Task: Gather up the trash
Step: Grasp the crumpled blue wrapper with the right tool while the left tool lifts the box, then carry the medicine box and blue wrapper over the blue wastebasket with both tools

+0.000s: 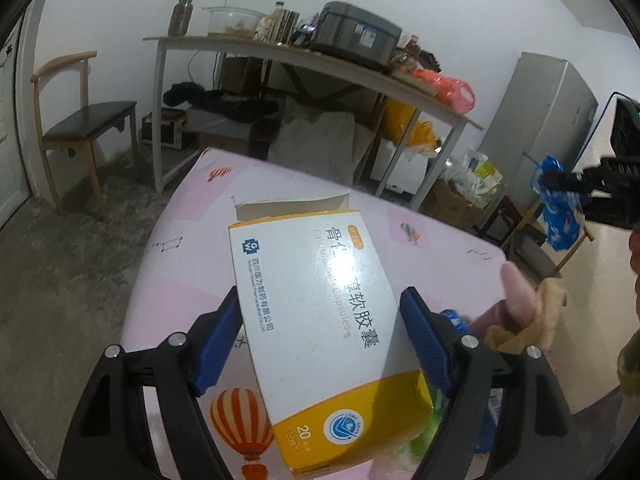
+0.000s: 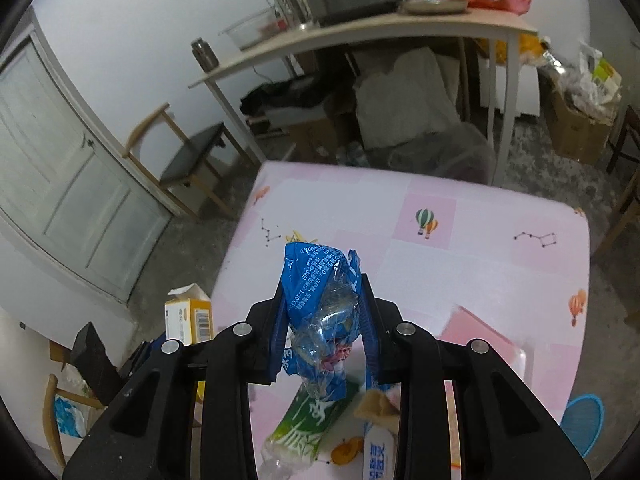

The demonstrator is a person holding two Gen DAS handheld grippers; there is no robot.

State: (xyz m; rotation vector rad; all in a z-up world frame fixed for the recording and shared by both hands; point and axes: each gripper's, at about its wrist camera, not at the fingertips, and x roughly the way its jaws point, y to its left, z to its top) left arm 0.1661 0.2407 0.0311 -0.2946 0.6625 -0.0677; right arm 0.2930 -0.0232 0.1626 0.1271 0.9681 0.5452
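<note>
A white and yellow medicine box (image 1: 320, 320), its far flap open, sits between the blue pads of my left gripper (image 1: 322, 292), which is shut on its two sides above the pink tablecloth (image 1: 188, 272). My right gripper (image 2: 322, 280) is shut on a crumpled blue plastic wrapper (image 2: 320, 280), held above the same table (image 2: 480, 264). The left wrist view shows that wrapper (image 1: 560, 212) hanging at the far right. The right wrist view shows the box (image 2: 188, 316) at the lower left. Below my right gripper a green wrapper (image 2: 308, 416) and a white and blue packet (image 2: 376, 452) lie on the table.
A pink flat item (image 2: 476, 336) and a beige scrap (image 2: 376, 404) also lie on the table. Beyond it are a long desk (image 1: 280, 56) with a rice cooker (image 1: 356, 36), a wooden chair (image 1: 84, 120), a fridge (image 1: 548, 120), a full cardboard box (image 2: 580, 120) and a door (image 2: 60, 168).
</note>
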